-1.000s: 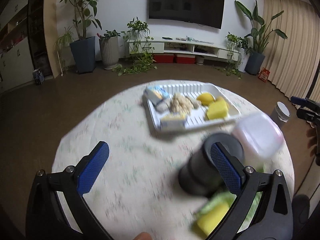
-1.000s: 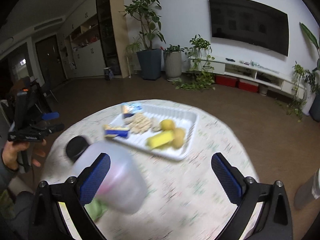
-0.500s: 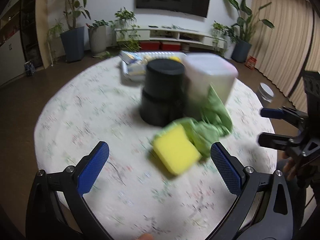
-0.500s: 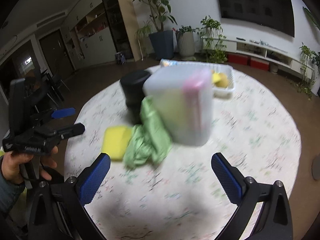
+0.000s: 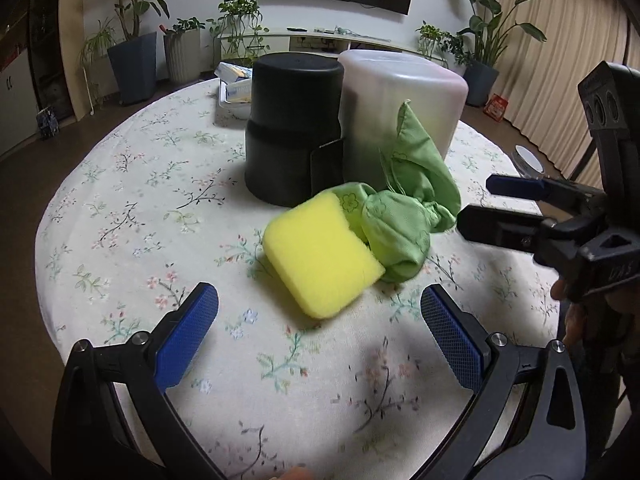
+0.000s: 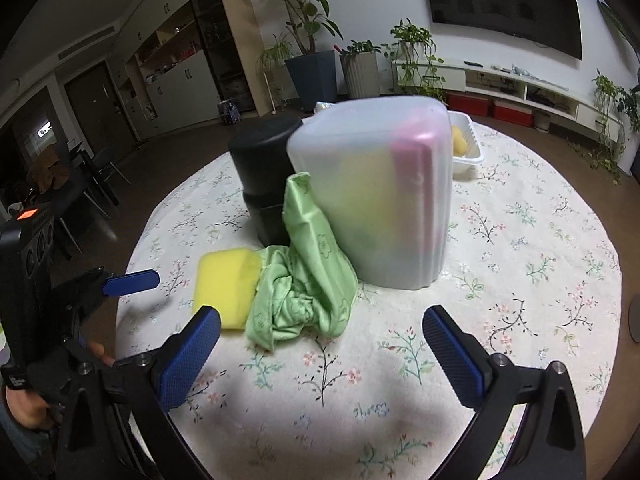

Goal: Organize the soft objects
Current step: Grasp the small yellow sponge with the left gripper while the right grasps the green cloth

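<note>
Our left gripper [image 5: 319, 316] stands wide and empty at the bottom of its frame, and the right gripper [image 6: 321, 338] is likewise wide and holds nothing. Working from the biggest thing down: the round table with the flowered cloth [image 5: 132, 200] fills both views; at centre frame stand the translucent plastic bin [image 6: 376, 196], with pink and yellow shapes dimly showing through its wall, and the black cylindrical container [image 5: 292, 128] touching it on its left in the left wrist view. A white tray [image 6: 468, 148] peeks out behind them. Leaning on the bin is the crumpled green cloth [image 6: 304, 272], and touching the cloth lies the yellow sponge [image 5: 320, 256], squarely ahead of our left fingers. We judge the sponge the step in hand: we should bring the left fingers down on either side of its shorter span, squeeze only lightly since foam gives, and lift straight so the cloth is not dragged along.
</note>
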Demonstrator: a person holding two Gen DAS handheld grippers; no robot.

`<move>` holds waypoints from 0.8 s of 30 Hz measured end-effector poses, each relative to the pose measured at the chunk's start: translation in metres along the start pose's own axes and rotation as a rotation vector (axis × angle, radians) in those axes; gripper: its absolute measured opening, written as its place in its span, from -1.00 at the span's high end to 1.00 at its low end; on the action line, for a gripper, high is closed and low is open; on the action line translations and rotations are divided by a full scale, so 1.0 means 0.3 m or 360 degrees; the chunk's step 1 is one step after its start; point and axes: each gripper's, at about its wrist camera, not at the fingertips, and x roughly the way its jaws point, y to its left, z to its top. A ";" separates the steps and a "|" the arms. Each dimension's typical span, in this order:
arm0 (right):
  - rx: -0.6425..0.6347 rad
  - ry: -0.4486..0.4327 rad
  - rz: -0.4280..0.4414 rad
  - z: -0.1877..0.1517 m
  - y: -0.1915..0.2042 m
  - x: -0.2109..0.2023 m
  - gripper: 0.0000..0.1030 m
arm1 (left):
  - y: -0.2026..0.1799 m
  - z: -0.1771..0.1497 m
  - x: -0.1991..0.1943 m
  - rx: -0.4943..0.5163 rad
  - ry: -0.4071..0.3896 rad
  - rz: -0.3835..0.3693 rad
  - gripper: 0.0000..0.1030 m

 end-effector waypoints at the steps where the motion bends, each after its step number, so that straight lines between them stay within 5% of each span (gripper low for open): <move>1: 0.0008 0.0004 0.0003 0.002 -0.002 0.009 -1.00 | -0.002 0.008 0.013 0.0002 0.0004 0.0009 -1.00; 17: 0.0044 0.0203 0.0003 0.035 -0.032 0.186 -1.00 | 0.033 0.051 0.180 -0.0108 0.0190 0.0107 -1.00; 24: 0.0073 0.0228 0.0041 0.022 -0.029 0.212 -0.84 | 0.033 0.056 0.196 -0.0142 0.0204 0.0181 -1.00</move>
